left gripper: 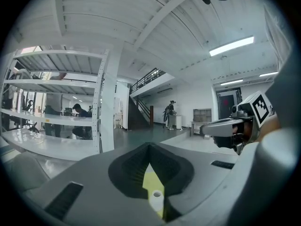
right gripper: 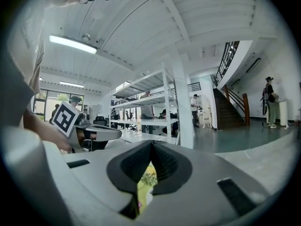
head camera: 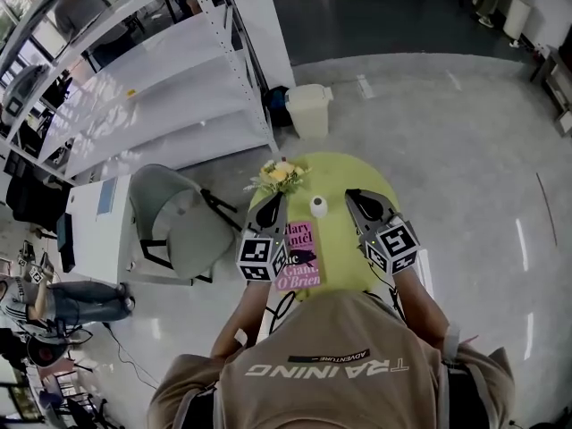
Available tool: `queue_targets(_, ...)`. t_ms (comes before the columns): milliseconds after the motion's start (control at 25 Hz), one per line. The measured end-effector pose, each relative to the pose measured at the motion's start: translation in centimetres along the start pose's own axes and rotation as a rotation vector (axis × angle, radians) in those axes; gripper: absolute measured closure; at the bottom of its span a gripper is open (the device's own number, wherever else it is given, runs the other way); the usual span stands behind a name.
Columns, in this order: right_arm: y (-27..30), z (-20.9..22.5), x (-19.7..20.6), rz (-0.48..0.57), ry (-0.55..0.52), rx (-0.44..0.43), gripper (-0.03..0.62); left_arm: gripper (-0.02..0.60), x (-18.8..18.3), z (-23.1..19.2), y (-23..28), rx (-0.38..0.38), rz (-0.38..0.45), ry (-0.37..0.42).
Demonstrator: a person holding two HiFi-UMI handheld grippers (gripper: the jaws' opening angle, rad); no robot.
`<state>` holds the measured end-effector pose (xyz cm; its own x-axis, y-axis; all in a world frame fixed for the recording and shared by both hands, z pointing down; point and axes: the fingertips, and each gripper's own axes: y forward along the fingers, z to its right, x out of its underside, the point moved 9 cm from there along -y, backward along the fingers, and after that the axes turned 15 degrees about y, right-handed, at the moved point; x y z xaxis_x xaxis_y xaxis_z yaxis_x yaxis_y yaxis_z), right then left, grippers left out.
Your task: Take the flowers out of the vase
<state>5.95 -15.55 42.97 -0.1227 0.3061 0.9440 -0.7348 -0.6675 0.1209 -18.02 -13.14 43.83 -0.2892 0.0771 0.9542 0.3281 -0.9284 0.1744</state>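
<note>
A bunch of yellow and white flowers (head camera: 280, 174) stands at the far left rim of the round yellow-green table (head camera: 344, 170); the blooms hide the vase beneath them. My left gripper (head camera: 272, 204) hovers just on the near side of the flowers, jaws closed together and holding nothing. To the right of a small white cylinder (head camera: 318, 206), my right gripper (head camera: 350, 194) is also shut and holds nothing. In the left gripper view the left gripper (left gripper: 149, 147) shows the white cylinder (left gripper: 156, 197) below its tips. The right gripper view has the flowers (right gripper: 149, 179) below the right gripper (right gripper: 151, 144).
A pink book (head camera: 298, 256) lies on the table between the grippers. A grey chair (head camera: 183, 222) stands left of the table, with white shelving (head camera: 152, 88) behind it and a white bin (head camera: 308, 110) beyond the table. A person sits at the far left (head camera: 54, 302).
</note>
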Motion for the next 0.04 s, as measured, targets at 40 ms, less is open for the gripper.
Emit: queue_targets(40, -0.03, 0.23, 0.05, -0.001, 0.001, 0.001, 0.597, 0.58, 0.02, 0.1, 0.14, -0.001, 0.001, -0.001)
